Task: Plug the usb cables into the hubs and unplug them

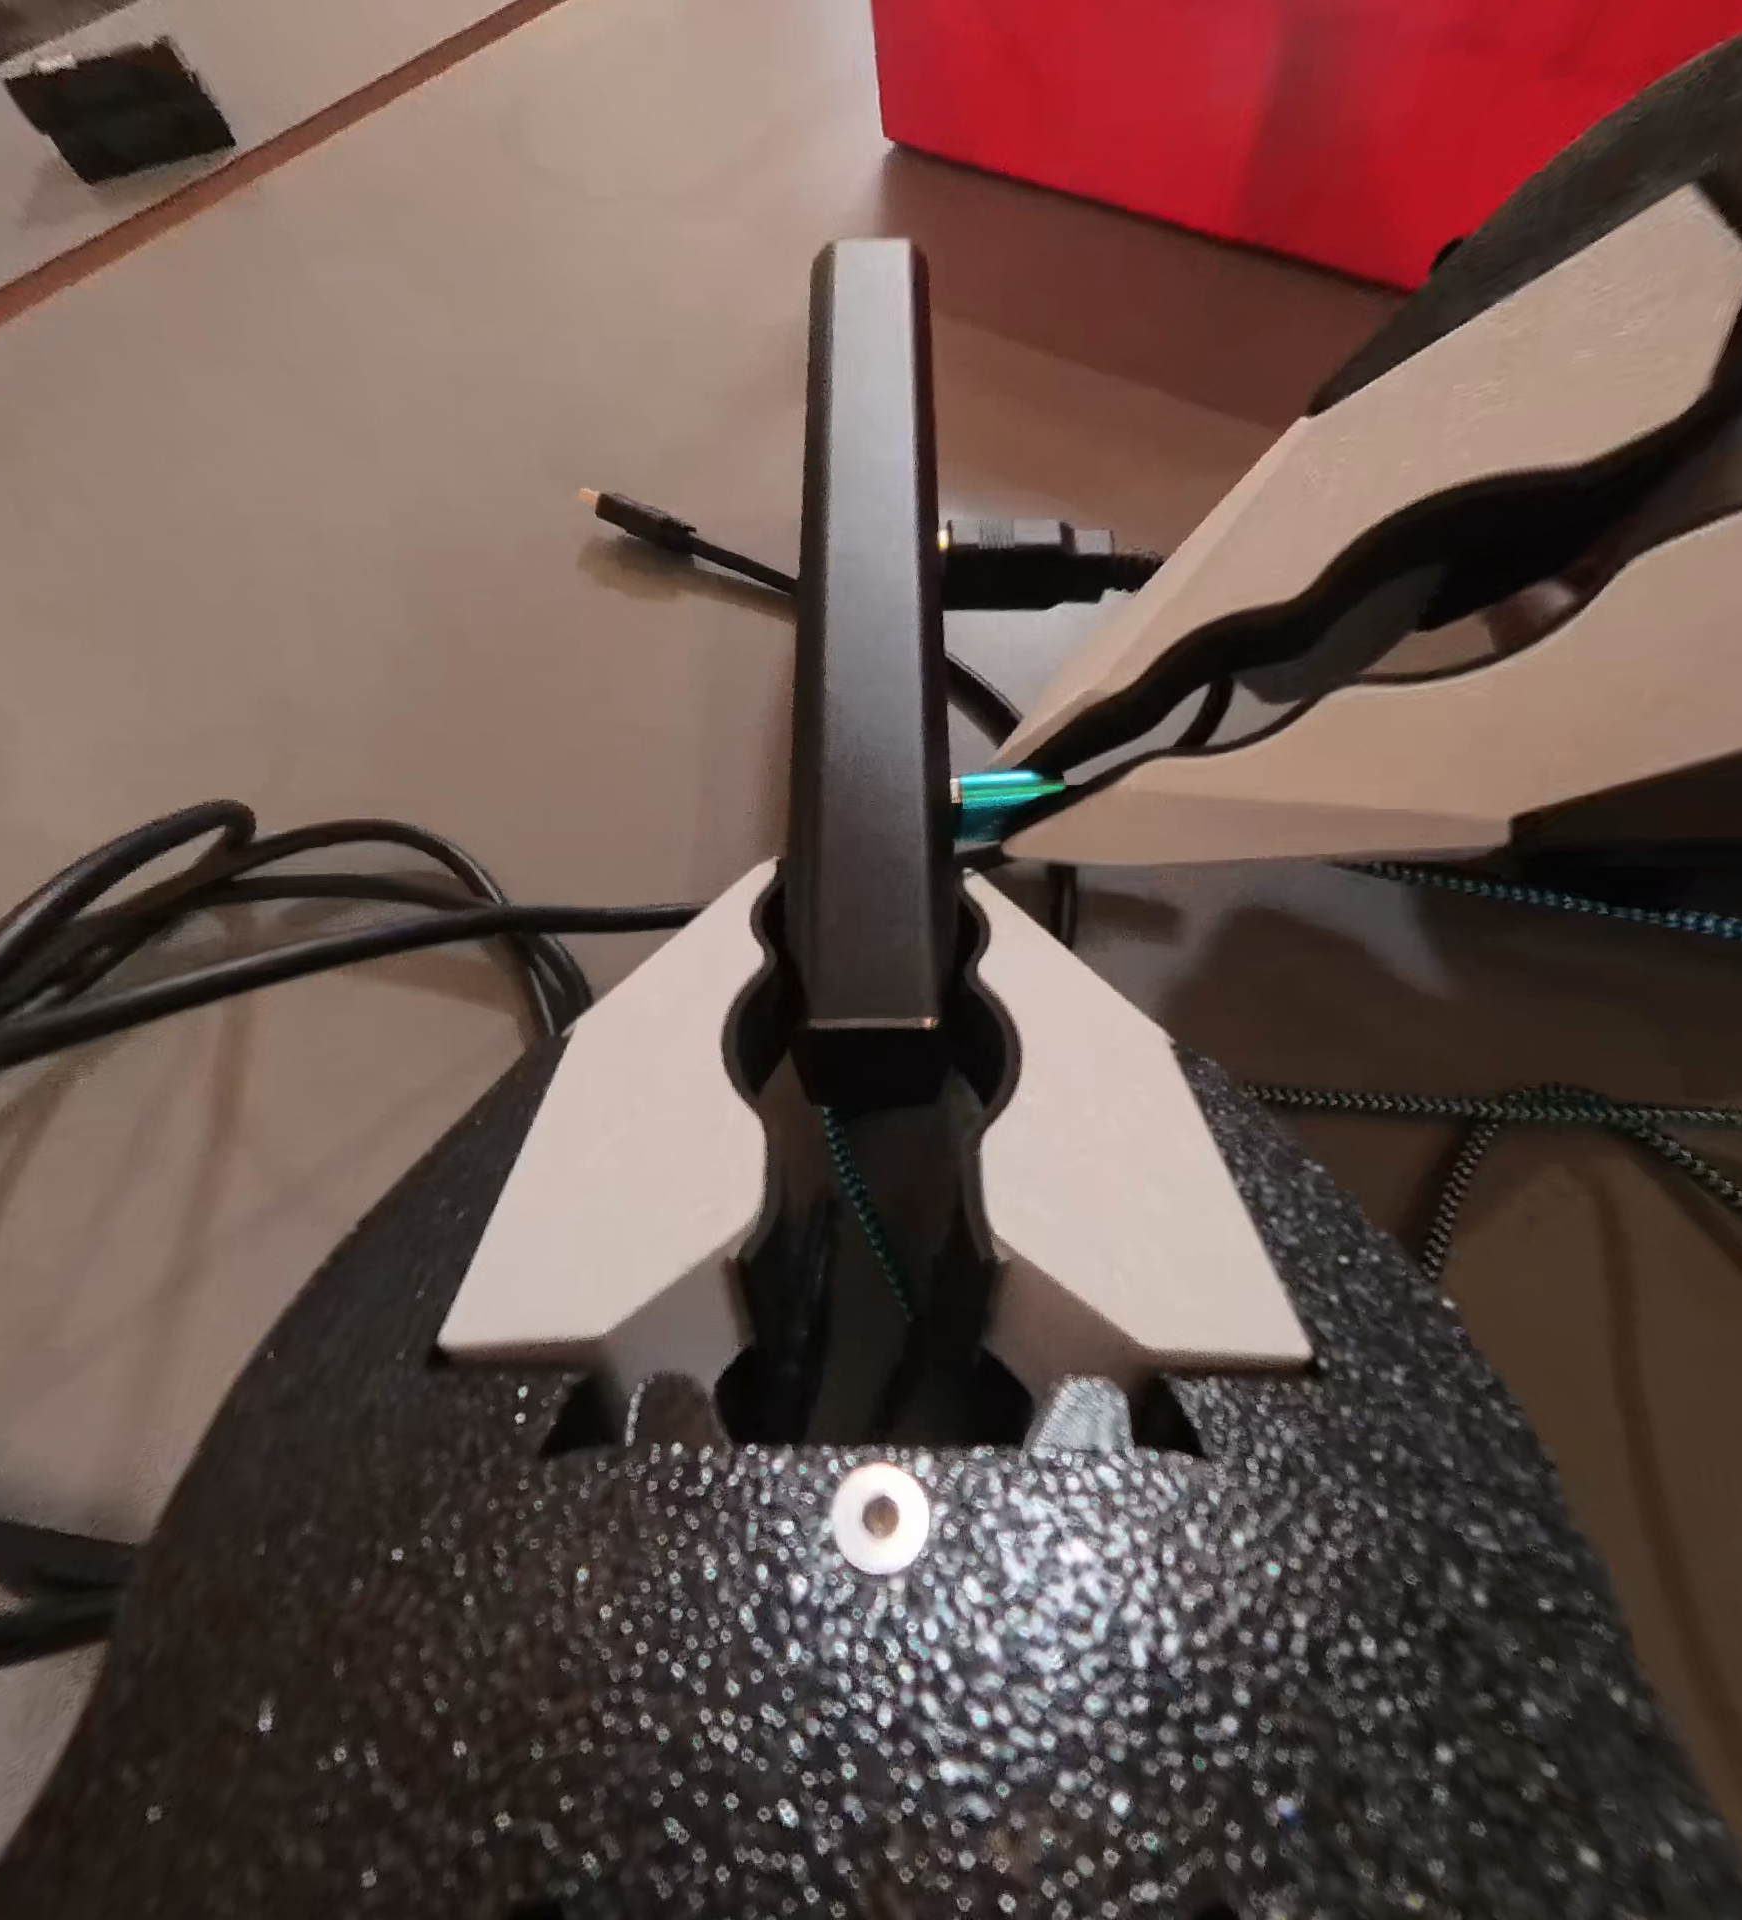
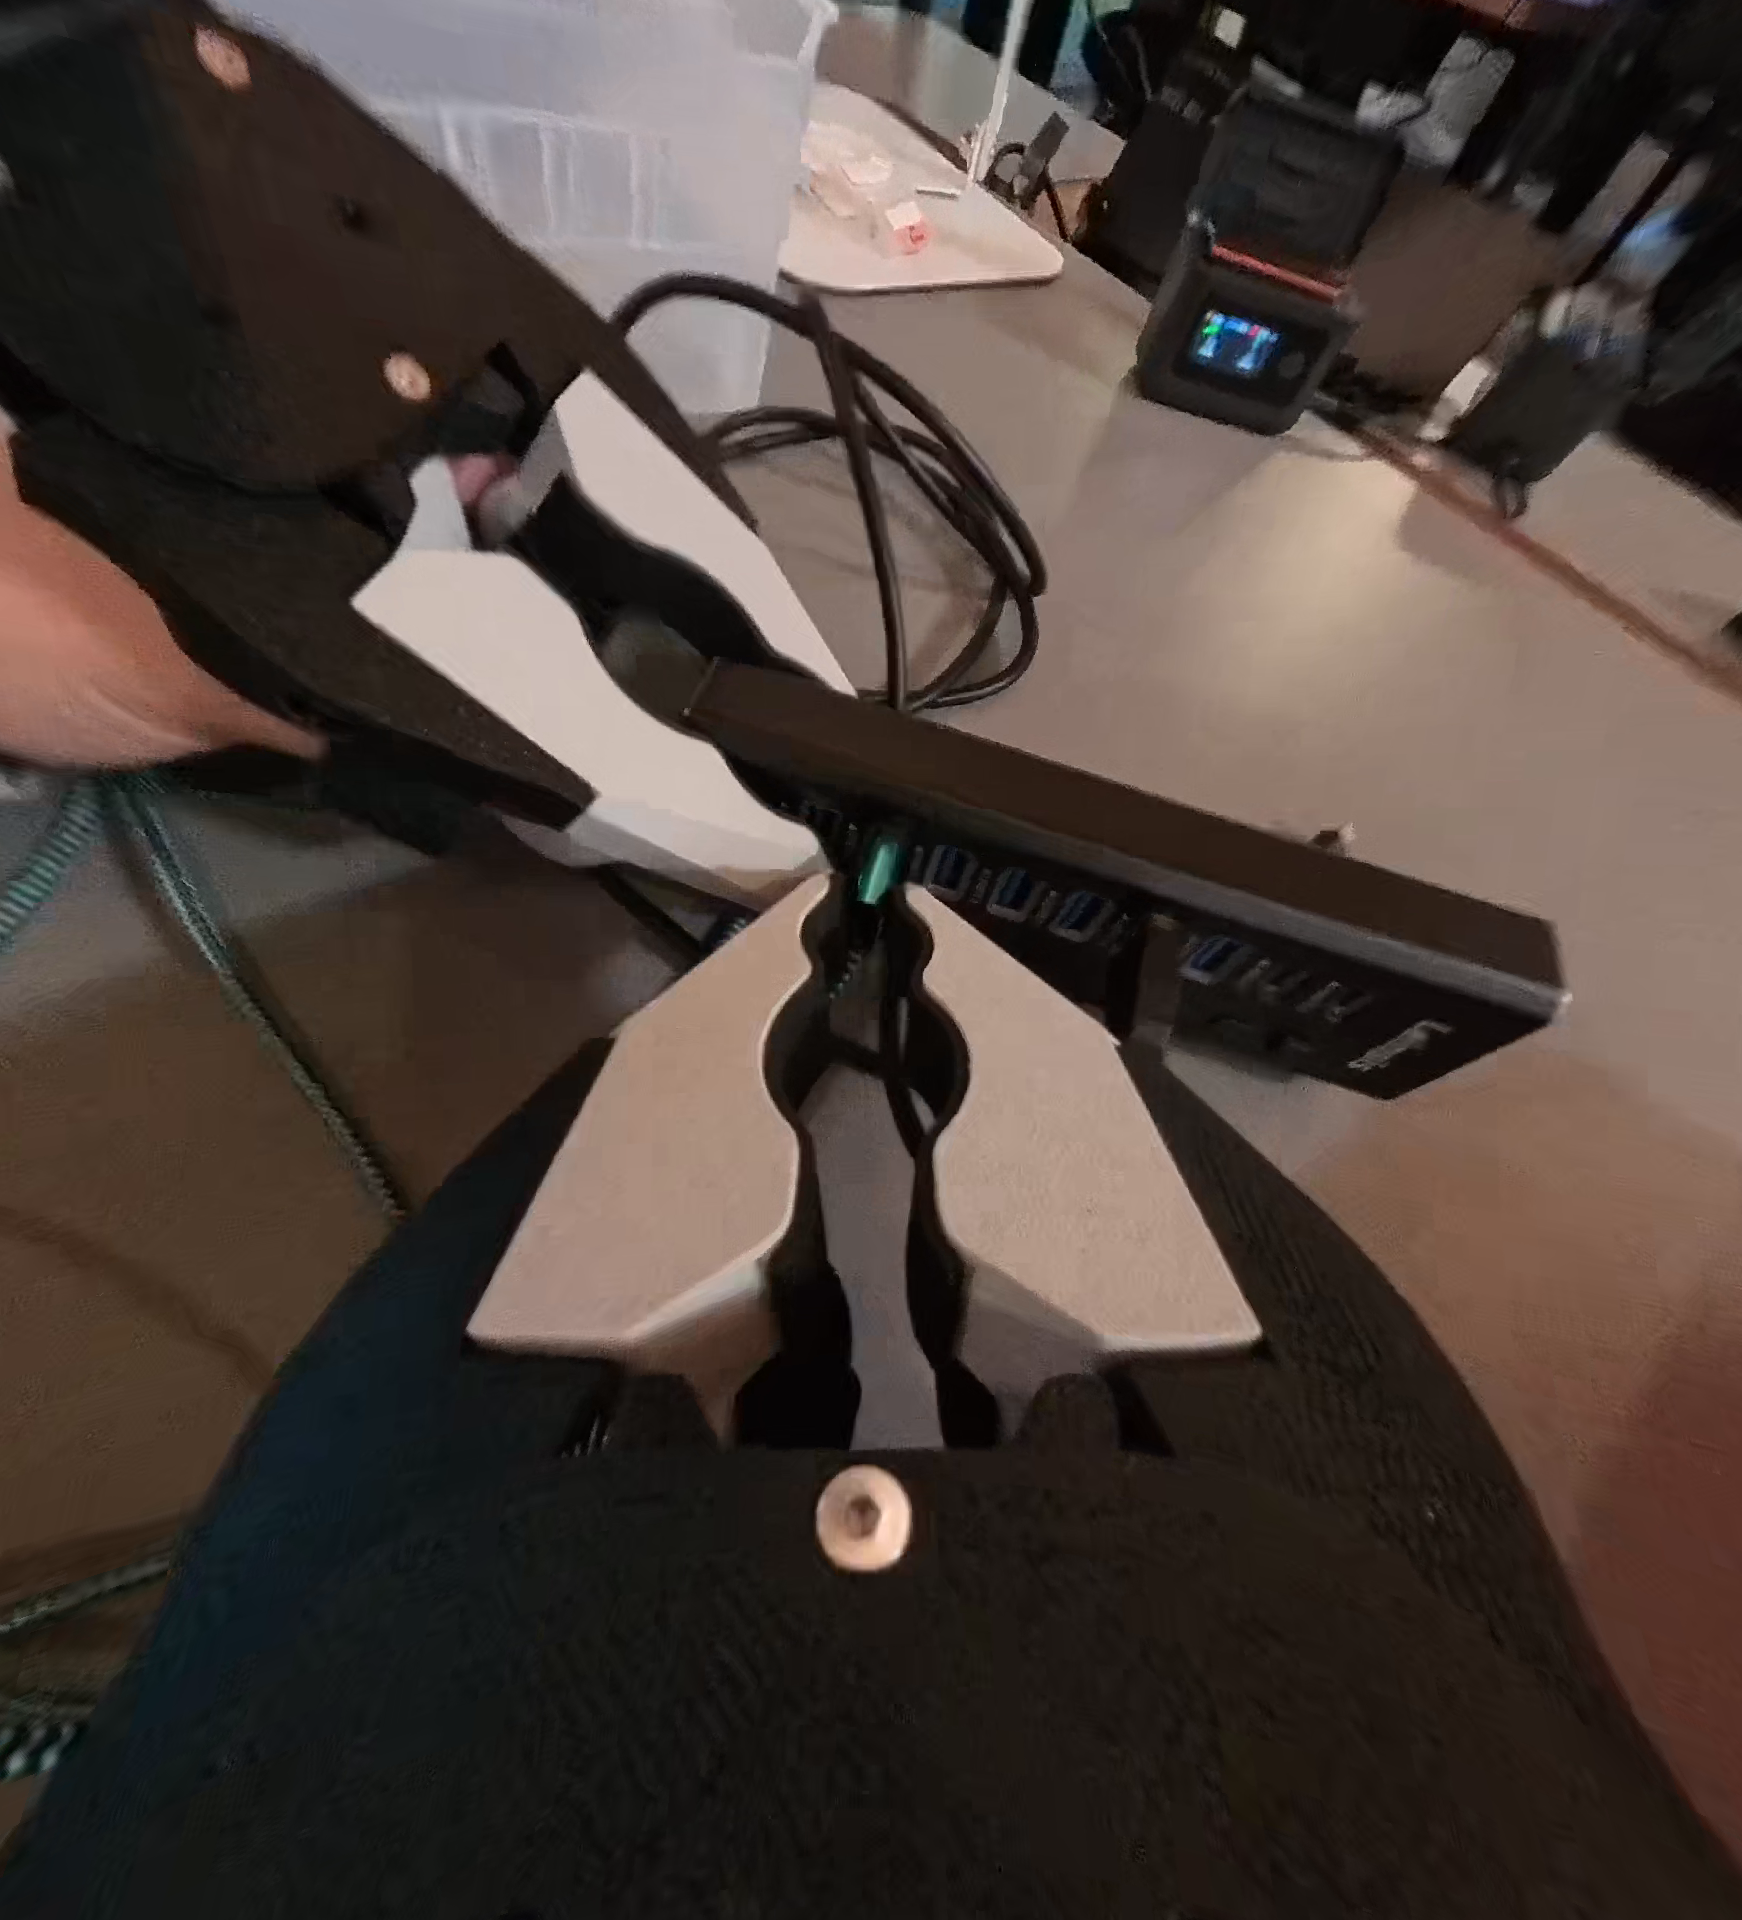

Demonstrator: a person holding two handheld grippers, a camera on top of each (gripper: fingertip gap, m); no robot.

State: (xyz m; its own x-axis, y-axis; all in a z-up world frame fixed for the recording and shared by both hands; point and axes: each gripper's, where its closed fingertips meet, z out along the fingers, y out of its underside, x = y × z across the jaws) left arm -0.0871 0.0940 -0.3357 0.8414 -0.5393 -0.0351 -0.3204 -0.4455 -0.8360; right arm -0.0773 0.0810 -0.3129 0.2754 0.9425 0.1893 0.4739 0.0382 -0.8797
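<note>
The left gripper (image 1: 872,935) is clamped on the near end of a long black hub (image 1: 867,644), holding it on edge above the table (image 1: 327,520) so that it juts straight ahead. The right gripper (image 2: 867,914) comes at the hub's port side, its fingers closed on a teal plug (image 2: 879,868) whose metal tip meets the port row near the held end. Whether the plug is fully seated is hard to tell, as the right view is blurred. A teal braided cable (image 1: 1625,914) trails from the plug across the table.

Farther along the same side, a black plug (image 1: 1033,540) sits in another port. A loose black connector (image 1: 638,520) lies on the table beyond the hub, and black cables (image 1: 223,914) coil to the left. A red box (image 1: 1262,125) stands at the back. In the right view, a hand (image 2: 46,623) grips the left gripper's handle.
</note>
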